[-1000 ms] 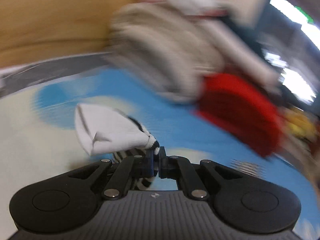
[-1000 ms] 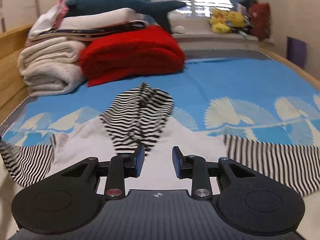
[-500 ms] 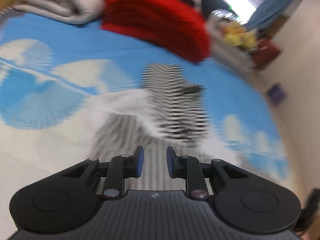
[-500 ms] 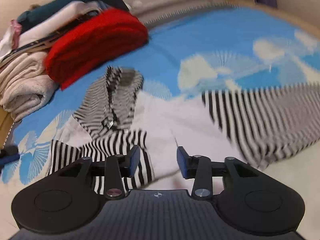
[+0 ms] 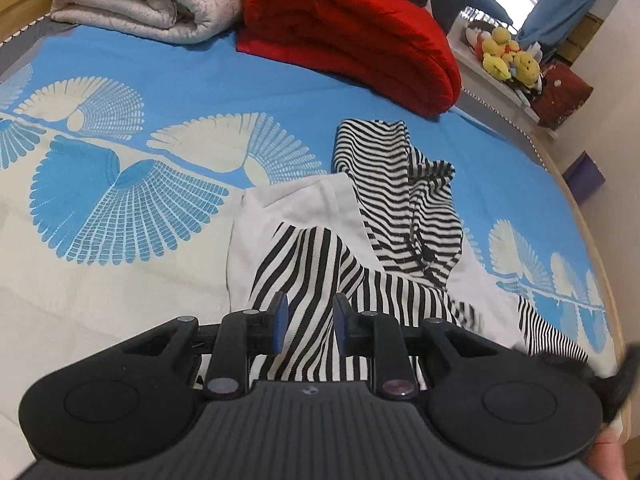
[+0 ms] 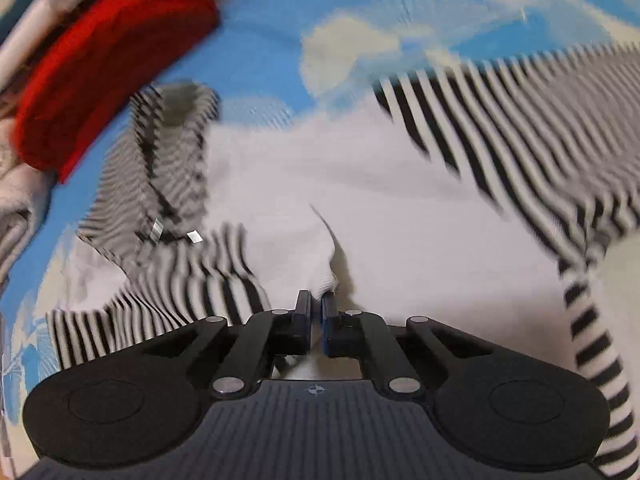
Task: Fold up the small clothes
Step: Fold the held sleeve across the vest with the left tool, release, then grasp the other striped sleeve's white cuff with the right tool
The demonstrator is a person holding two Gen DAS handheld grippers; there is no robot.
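Observation:
A small white hoodie (image 5: 296, 208) with black-and-white striped sleeves and hood lies on the blue and cream bedspread (image 5: 120, 208). Its left striped sleeve (image 5: 304, 276) is folded across the white body. My left gripper (image 5: 307, 322) is open and empty, just above that sleeve. In the right wrist view my right gripper (image 6: 316, 312) is shut on a pinch of the hoodie's white body (image 6: 332, 268). The other striped sleeve (image 6: 520, 140) spreads out to the right. The striped hood (image 6: 168, 160) lies at the far left.
A folded red blanket (image 5: 352, 32) and folded cream blankets (image 5: 148, 4) are stacked at the head of the bed. Yellow plush toys (image 5: 508, 60) sit on a ledge at the right. The wooden bed edge (image 5: 600, 264) runs along the right.
My left gripper let go of the striped sleeve, which now lies folded over the body. My right gripper moved down and closed on the white fabric.

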